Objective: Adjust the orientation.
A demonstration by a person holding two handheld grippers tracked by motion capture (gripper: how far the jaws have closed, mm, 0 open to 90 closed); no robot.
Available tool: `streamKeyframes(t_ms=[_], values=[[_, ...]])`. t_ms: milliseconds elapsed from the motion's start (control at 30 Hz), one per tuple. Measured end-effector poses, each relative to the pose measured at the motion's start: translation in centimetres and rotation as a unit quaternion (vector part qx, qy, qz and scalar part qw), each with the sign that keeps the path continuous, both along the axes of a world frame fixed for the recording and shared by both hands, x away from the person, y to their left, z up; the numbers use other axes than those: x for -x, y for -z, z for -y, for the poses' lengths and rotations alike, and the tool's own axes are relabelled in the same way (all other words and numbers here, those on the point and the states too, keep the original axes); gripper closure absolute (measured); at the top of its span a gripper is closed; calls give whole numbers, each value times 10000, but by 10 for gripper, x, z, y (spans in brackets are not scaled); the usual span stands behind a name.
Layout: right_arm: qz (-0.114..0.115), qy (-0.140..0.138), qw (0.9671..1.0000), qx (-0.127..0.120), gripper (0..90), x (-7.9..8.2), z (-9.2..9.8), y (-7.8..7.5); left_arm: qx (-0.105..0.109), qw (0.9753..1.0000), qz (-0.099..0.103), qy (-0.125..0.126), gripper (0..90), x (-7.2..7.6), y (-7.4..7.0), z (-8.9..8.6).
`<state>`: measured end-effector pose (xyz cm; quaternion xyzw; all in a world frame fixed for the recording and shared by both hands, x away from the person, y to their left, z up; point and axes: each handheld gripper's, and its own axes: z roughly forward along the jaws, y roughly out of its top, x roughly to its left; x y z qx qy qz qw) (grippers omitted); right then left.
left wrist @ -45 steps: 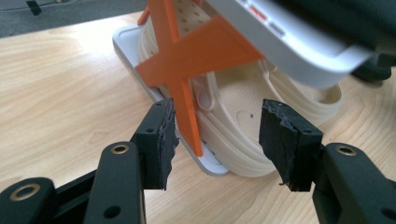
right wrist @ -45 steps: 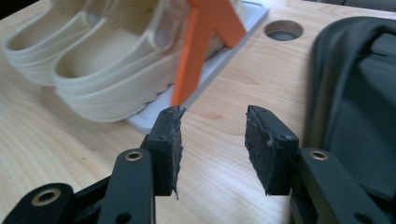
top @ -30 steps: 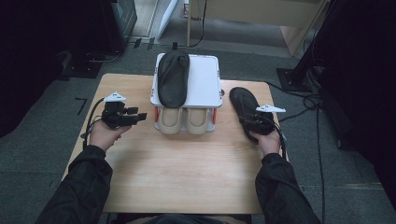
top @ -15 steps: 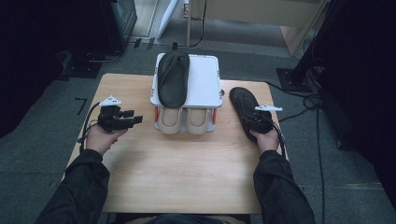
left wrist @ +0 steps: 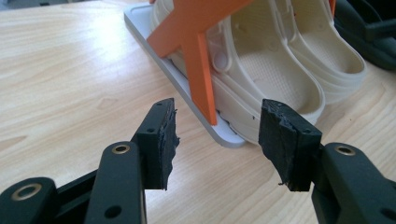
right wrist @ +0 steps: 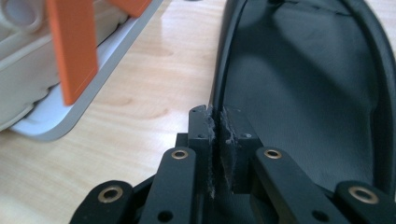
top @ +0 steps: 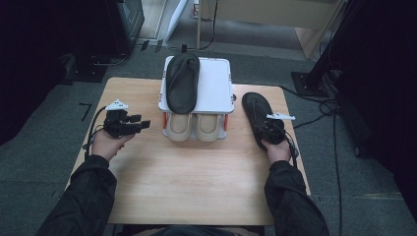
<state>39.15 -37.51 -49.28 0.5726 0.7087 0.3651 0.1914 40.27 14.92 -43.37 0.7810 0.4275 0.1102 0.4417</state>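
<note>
Black slipper point(right wrist: 317, 93) at my 3 o'clock, rim seemingly pinched by right gripper point(right wrist: 214, 122); left gripper point(left wrist: 215, 135) spread, empty.

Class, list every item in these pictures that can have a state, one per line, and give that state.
left gripper: open, empty, hovering beside the rack.
right gripper: shut on the black slipper's rim.
black slipper: flat on the table, gripped.
second black slipper: lying on the rack's top shelf.
beige slippers: stowed on the lower shelf.
</note>
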Motion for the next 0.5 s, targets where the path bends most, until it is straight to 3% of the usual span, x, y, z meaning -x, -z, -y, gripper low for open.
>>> streamKeyframes(t_ms=[100, 200, 500], values=[[12, -61, 10000, -75, 840, 8, -4, 0, 21, 10000, 24, 13, 470, -2, -1, 1], [111, -197, 9997, 71, 830, 12, -9, -3, 15, 10000, 41, 49, 470, -5, -1, 4], [295, 57, 9994, -195, 751, 16, 10, -6, 33, 9999, 88, 79, 473, -9, -2, 8]])
